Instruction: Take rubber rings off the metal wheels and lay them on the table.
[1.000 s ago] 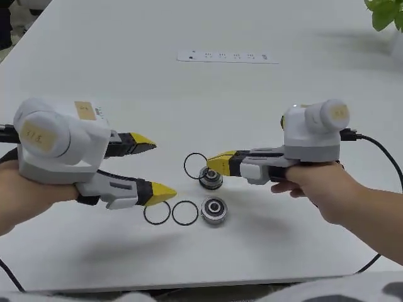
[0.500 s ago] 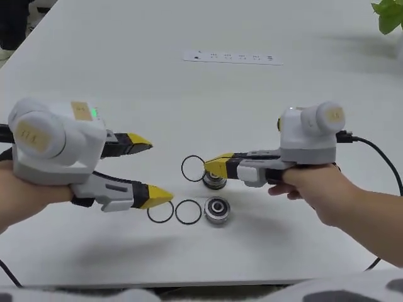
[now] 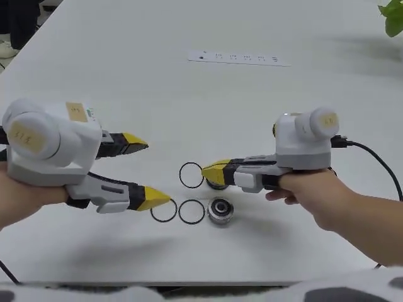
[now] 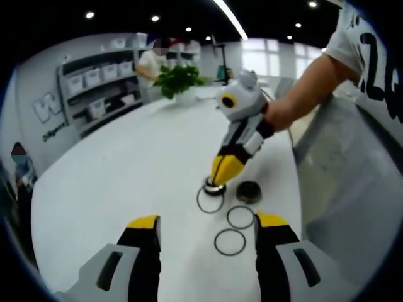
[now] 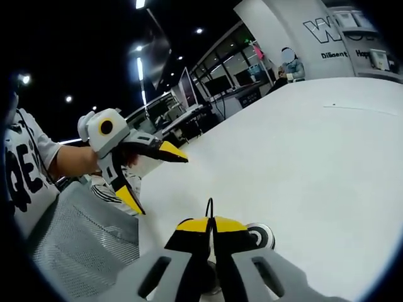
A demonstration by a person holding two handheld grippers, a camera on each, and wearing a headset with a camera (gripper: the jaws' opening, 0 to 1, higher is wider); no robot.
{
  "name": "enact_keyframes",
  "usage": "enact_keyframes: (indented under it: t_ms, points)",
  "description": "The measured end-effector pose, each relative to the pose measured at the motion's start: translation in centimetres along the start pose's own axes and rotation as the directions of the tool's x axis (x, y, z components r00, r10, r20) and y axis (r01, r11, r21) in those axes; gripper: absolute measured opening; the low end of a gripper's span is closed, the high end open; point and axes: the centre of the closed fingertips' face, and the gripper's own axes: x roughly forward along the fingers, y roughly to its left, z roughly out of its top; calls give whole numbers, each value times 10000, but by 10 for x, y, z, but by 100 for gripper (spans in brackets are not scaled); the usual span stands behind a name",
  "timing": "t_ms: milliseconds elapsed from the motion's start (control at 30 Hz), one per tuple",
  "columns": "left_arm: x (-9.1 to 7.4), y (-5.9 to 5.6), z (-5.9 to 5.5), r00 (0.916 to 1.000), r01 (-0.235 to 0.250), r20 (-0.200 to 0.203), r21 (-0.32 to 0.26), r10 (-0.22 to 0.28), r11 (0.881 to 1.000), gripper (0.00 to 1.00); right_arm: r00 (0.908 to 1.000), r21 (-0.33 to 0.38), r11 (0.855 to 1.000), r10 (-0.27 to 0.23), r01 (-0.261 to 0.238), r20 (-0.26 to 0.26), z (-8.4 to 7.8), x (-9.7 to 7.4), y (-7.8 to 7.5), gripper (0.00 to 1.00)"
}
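Observation:
My right gripper (image 3: 211, 171) is shut on a thin black rubber ring (image 3: 191, 175) that sticks out to the left of its yellow tips, and the same ring rises edge-on (image 5: 210, 207) between its jaws. A metal wheel (image 3: 217, 184) sits half hidden just under those tips. A second wheel (image 3: 220, 209) lies flat nearer me, and it shows beside the jaws (image 5: 260, 234). Two loose rings (image 3: 164, 211) (image 3: 191, 212) lie on the table left of it. My left gripper (image 3: 148, 171) hovers open to the left, above the loose rings (image 4: 230, 241).
A white power strip (image 3: 238, 58) lies far back on the white table (image 3: 126, 82). A green plant (image 3: 393, 16) stands at the back right corner. A black cable (image 3: 378, 165) trails from the right gripper. People stand by shelves beyond the table (image 4: 88, 163).
The head camera has dipped slightly. The right gripper's tips have crept a little left over the wheel, ring still pinched. The left gripper has stayed open and nearly still.

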Motion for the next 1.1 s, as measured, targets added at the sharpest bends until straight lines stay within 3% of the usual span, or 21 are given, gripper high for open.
enact_keyframes:
  t_ms: [667,1100]
  points:
    - [-1,-3,-5,10000,27,-95,-77,-28,10000,61,9983,-238,9996,-157,143,-569,-16,4,-7,0]
    - [-1,-2,-5,9999,20,-121,-90,-21,10000,61,9967,-847,9960,-346,283,-739,-18,6,-9,1]
